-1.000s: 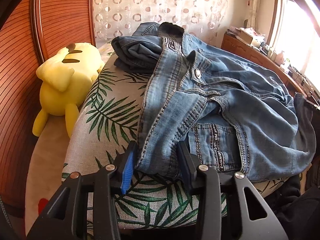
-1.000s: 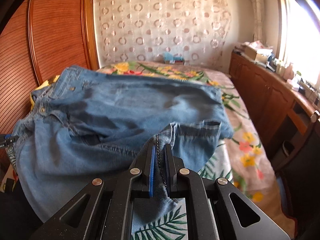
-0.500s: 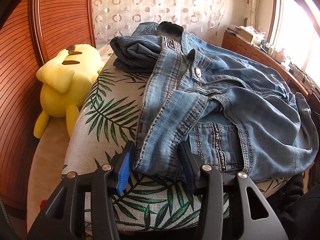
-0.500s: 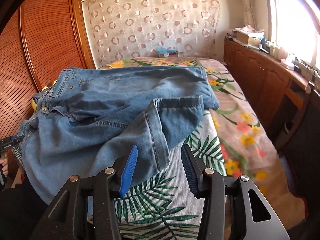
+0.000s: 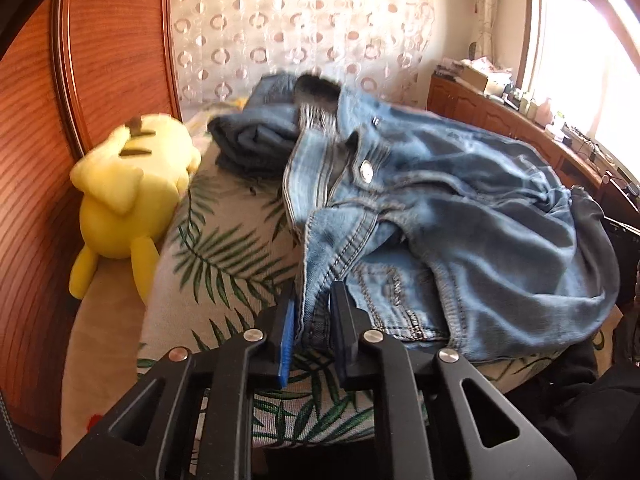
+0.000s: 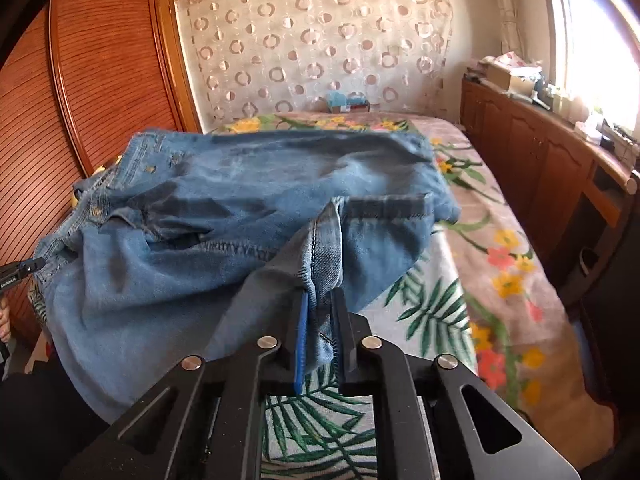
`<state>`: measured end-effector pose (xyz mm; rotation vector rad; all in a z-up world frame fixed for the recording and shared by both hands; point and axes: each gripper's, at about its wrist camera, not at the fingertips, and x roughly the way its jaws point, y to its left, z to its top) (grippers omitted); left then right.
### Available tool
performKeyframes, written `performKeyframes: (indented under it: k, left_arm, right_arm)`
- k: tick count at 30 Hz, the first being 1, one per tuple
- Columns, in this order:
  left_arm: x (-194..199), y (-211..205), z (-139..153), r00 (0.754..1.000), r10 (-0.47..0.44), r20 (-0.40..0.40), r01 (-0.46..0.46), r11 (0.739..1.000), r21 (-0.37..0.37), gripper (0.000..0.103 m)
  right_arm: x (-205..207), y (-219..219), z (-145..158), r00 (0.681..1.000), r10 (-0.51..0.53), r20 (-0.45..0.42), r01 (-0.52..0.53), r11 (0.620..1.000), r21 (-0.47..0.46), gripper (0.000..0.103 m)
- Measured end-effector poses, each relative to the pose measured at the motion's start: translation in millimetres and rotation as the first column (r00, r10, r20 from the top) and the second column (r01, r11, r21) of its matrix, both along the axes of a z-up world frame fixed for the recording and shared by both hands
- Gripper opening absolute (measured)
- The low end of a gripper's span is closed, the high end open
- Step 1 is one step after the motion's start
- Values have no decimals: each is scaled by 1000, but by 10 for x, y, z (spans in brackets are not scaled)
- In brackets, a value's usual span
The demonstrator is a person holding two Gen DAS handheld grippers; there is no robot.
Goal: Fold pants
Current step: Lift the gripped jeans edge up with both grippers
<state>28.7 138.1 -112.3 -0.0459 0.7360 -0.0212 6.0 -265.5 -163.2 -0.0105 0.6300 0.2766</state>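
Left wrist: jeans (image 5: 460,216) rumpled, waistband pinched upward.

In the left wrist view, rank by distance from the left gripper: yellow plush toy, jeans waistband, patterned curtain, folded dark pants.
1. jeans waistband, pinched in the left gripper.
2. yellow plush toy, left.
3. folded dark pants, beyond.
4. patterned curtain, back wall.

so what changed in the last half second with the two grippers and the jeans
Both grippers closed. The left gripper, open around the waistband edge before, now pinches it and lifts a ridge of the jeans. The right gripper, open before, now grips a leg fold. The yellow plush stayed put.
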Motion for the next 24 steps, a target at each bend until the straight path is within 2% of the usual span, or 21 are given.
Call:
performKeyframes:
  k: [5, 10, 16, 21, 24]
  left_arm:
    - [-149, -33, 388, 996, -2, 89, 0, 1000, 24, 16]
    - [-230, 1, 627, 990, 2, 138, -8, 999, 45, 16]
    - [-438, -19, 912, 977, -15, 210, 12, 1000, 15, 16]
    - [-400, -33, 1019, 972, -25, 235, 14, 999, 50, 16]
    - [-261, -21, 974, 975, -34, 221, 23, 998, 52, 16]
  right_arm:
    - [-136, -219, 383, 992, -76, 102, 75, 997, 5, 8]
    - [-302, -418, 746, 974, -121, 192, 124, 992, -7, 7]
    - [-532, -468, 1083, 951, -121, 283, 135, 990, -31, 7]
    - [-578, -491, 1188, 935, -117, 335, 137, 990, -38, 7]
    - [-438, -450, 1044, 942, -116, 316, 138, 989, -48, 7]
